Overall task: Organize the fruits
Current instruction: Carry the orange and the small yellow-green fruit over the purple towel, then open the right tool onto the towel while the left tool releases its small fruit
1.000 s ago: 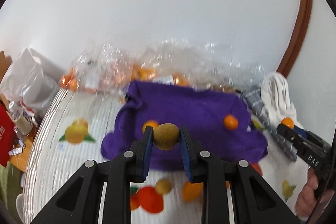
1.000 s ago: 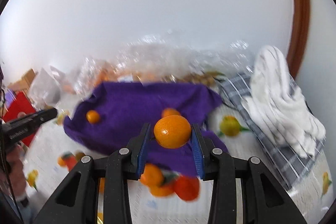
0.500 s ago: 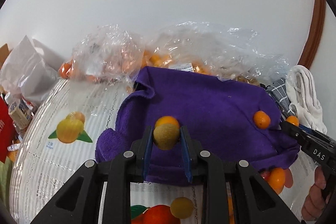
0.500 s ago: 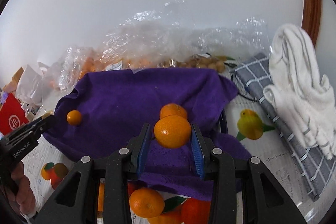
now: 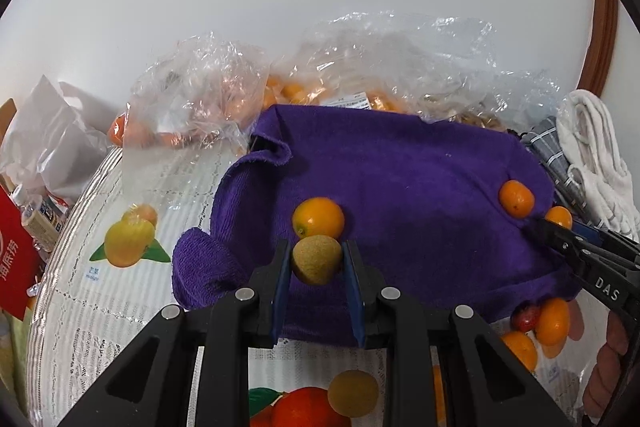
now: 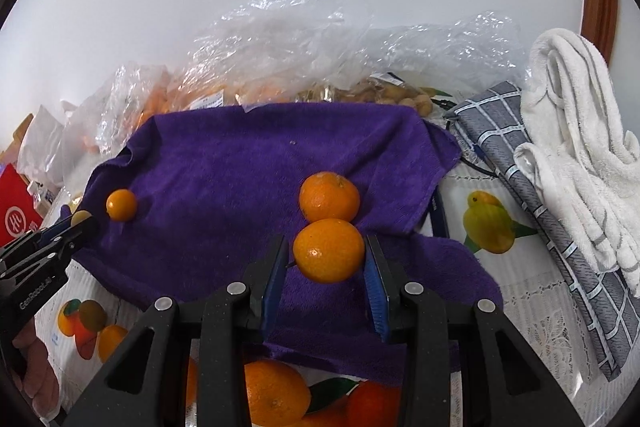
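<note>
Both grippers have come in lower over the purple towel (image 5: 400, 187) since a second ago. Our left gripper (image 5: 316, 264) is clamped on a brownish-green fruit (image 5: 316, 259), just beside a kumquat (image 5: 318, 217) already on the towel; our right gripper (image 6: 328, 253) pinches a mandarin (image 6: 329, 250) near another mandarin (image 6: 329, 196). Two fruits placed, we judge, two in hand, and bagged fruit (image 6: 260, 87) remains behind the towel

Left wrist view: looks forward, close above the purple towel (image 5: 400, 187), toward the wall.
Right wrist view: same facing, equally near.
Shared: purple towel (image 6: 240, 163), plastic bags (image 5: 400, 59).
</note>
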The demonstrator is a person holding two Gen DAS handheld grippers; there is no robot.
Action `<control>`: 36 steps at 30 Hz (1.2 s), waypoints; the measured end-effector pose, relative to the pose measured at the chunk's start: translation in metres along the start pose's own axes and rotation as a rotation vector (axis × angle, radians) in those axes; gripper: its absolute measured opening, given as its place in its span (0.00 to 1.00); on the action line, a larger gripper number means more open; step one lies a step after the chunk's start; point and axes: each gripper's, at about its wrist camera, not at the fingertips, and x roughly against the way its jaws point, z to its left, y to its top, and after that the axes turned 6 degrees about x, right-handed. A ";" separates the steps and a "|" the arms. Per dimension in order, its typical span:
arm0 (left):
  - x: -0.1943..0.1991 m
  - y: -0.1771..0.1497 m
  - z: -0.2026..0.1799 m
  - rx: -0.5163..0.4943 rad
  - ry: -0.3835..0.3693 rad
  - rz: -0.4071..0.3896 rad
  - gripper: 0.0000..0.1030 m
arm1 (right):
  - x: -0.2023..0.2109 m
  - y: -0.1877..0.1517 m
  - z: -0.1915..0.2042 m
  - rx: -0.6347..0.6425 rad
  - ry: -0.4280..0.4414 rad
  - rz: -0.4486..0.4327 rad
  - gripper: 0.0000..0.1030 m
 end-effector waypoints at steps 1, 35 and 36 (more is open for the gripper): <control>-0.001 0.000 0.000 -0.001 0.005 0.002 0.24 | 0.000 -0.001 0.001 0.004 0.000 0.003 0.36; -0.007 -0.002 -0.002 0.000 -0.020 0.016 0.26 | 0.008 -0.004 0.004 0.037 -0.071 0.002 0.68; -0.006 -0.002 -0.002 0.000 -0.019 0.012 0.28 | 0.009 -0.004 0.003 0.032 -0.068 0.000 0.68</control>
